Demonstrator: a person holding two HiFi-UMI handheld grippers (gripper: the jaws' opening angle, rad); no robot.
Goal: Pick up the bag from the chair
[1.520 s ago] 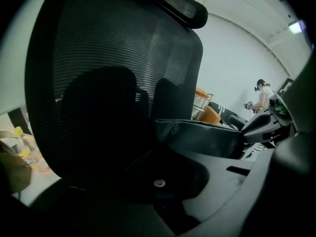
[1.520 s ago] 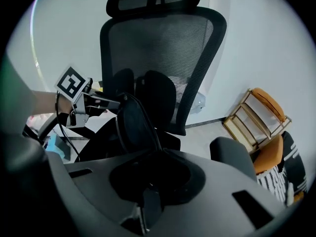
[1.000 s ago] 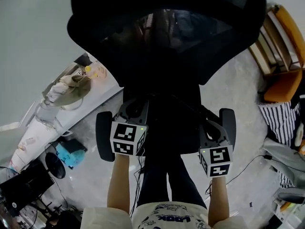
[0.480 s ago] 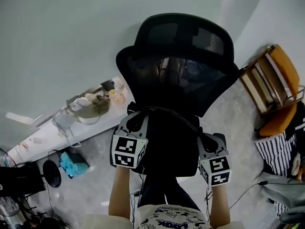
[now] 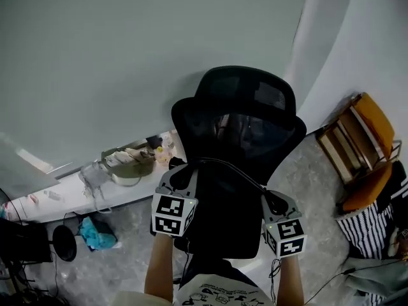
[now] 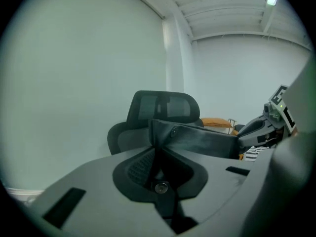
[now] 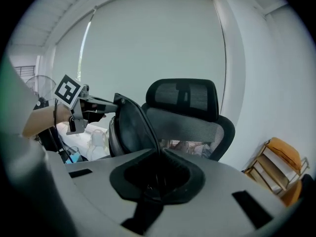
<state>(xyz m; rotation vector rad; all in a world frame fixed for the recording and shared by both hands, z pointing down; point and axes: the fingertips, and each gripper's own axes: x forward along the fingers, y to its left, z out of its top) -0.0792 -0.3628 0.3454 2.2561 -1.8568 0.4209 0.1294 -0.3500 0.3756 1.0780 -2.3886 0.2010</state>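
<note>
My left gripper (image 5: 180,176) and right gripper (image 5: 273,201) each pinch the black bag (image 5: 223,215), which hides the chair (image 5: 245,116) seat from above; only the gripper views show my closed fingers.

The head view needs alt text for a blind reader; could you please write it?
From above, the left gripper and right gripper each clamp one side of a black bag, holding it in front of a black mesh office chair. A grey wall stands behind, with an orange seat at right.
</note>
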